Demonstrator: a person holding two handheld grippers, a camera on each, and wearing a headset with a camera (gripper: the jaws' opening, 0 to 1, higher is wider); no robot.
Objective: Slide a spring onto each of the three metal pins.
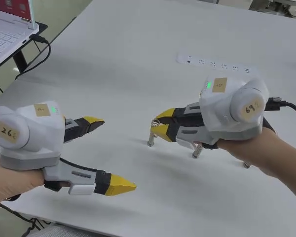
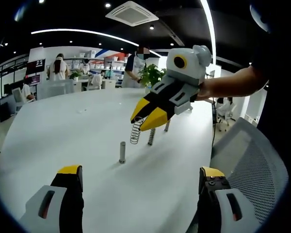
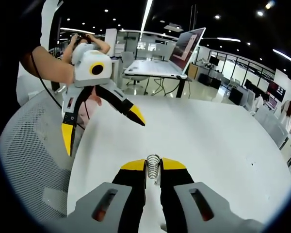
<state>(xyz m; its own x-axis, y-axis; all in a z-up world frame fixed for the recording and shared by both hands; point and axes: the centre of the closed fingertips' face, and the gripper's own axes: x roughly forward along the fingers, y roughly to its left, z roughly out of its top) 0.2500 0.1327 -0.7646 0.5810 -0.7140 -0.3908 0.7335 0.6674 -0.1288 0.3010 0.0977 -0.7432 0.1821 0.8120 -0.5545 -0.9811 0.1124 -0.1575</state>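
In the head view, my left gripper [image 1: 111, 153] stood wide, holding nothing, while my right gripper [image 1: 154, 126] hovered over 1 pin [image 1: 151, 140]. In the left gripper view, the spring [image 2: 136, 132] hung near that bare pin. In the right gripper view, my jaws pinched the spring.

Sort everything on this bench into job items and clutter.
Job: spring, held by the right gripper; bare metal pin; two further pins; left gripper, open.
Lying about: power strip; laptop; black cable.

Right gripper [image 3: 153, 164] jaws pinch spring [image 3: 153, 171] over table [image 3: 213, 145].
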